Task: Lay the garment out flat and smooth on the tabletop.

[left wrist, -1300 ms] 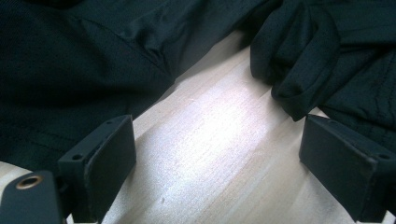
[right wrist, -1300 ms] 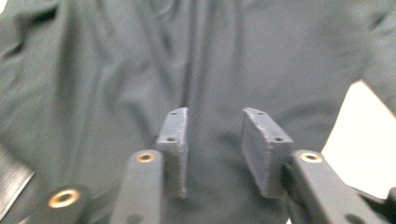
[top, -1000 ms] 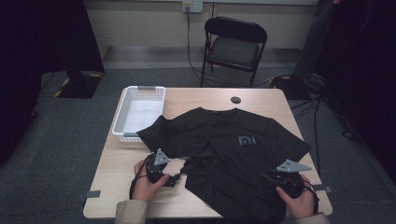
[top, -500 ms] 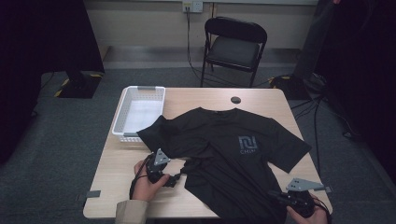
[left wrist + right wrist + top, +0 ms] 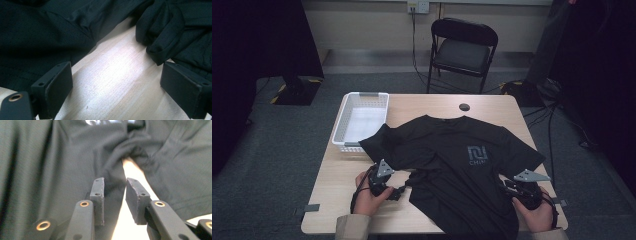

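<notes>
A black T-shirt (image 5: pixel 452 150) with a grey chest logo lies spread face up across the wooden table (image 5: pixel 497 107). My left gripper (image 5: pixel 400 192) rests on the table by the shirt's bunched left edge. In the left gripper view it (image 5: pixel 117 75) stands wide open over bare wood, with shirt cloth (image 5: pixel 37 37) just beyond its jaws. My right gripper (image 5: pixel 508 186) sits at the shirt's near right hem. In the right gripper view its jaws (image 5: pixel 114 185) stand a narrow gap apart, and the shirt's edge (image 5: pixel 50 157) lies in that gap without being pinched.
A white plastic basket (image 5: pixel 362 117) stands at the table's back left, partly under a sleeve. A small black round object (image 5: pixel 464 107) lies near the far edge. A black folding chair (image 5: pixel 462 50) stands behind the table. The shirt's hem hangs over the near edge.
My right gripper pulled toward the near edge, drawing the shirt flatter so the logo shows, then came back forward with its jaws parted. The left gripper stayed put.
</notes>
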